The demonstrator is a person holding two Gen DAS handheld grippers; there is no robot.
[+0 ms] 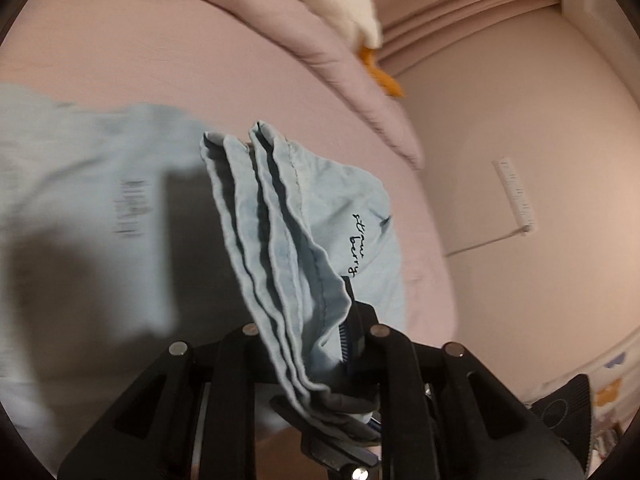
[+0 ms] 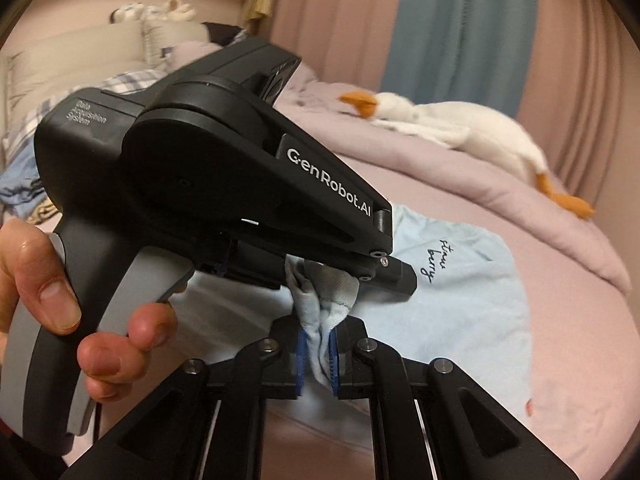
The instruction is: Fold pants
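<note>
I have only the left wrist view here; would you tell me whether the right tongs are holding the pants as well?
Observer: Yes. The right tongs are shut on a bunched fold of the pale blue pants, just below the left tongs.
Operator: Thank you. What is the white thing at the top of my picture?
Observer: It is a white plush goose, lying stretched out on the pink duvet.
Operator: And is anyone holding the left tool?
Observer: Yes, a hand is wrapped round its grey handle.
</note>
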